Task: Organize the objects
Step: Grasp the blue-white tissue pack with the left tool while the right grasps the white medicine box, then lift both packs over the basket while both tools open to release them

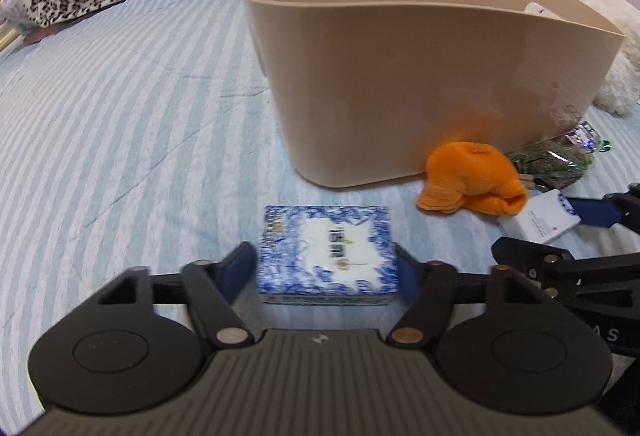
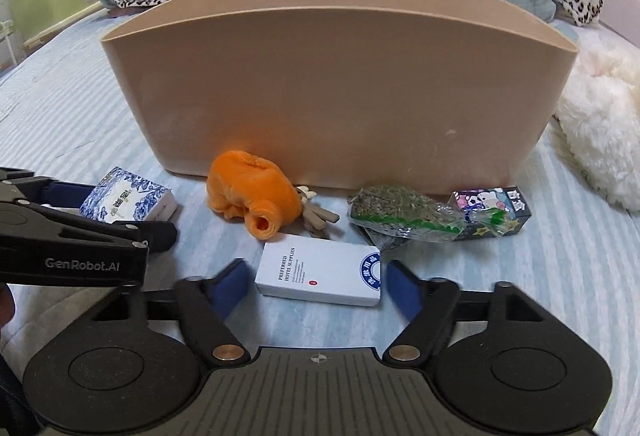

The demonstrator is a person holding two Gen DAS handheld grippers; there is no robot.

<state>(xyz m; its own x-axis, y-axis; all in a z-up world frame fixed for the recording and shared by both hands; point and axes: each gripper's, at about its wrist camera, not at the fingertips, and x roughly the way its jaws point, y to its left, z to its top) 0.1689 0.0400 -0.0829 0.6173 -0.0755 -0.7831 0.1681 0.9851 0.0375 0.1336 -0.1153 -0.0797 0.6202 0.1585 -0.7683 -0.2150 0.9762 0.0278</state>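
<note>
Before the beige bin (image 2: 320, 83): left claw (image 1: 326, 268) pinches tissue pack (image 1: 326, 256); right claw (image 2: 316, 282) brackets white box (image 2: 320, 276), gaps showing — centre, then squeeze.

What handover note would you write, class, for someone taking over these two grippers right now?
Left gripper: jaws straddle the blue-and-white box, pads at its sides; firm grip unclear.
Right gripper: jaws open around the white box, small gaps either side.
Both boxes lie on the striped bedcover in front of the tan bin. Orange plush, green packet and small colourful box lie along the bin's front wall.
Done: nothing visibly binned; the bin's inside is mostly hidden.
Left: probably grip, lift and drop both boxes into the bin, then the rest.
</note>
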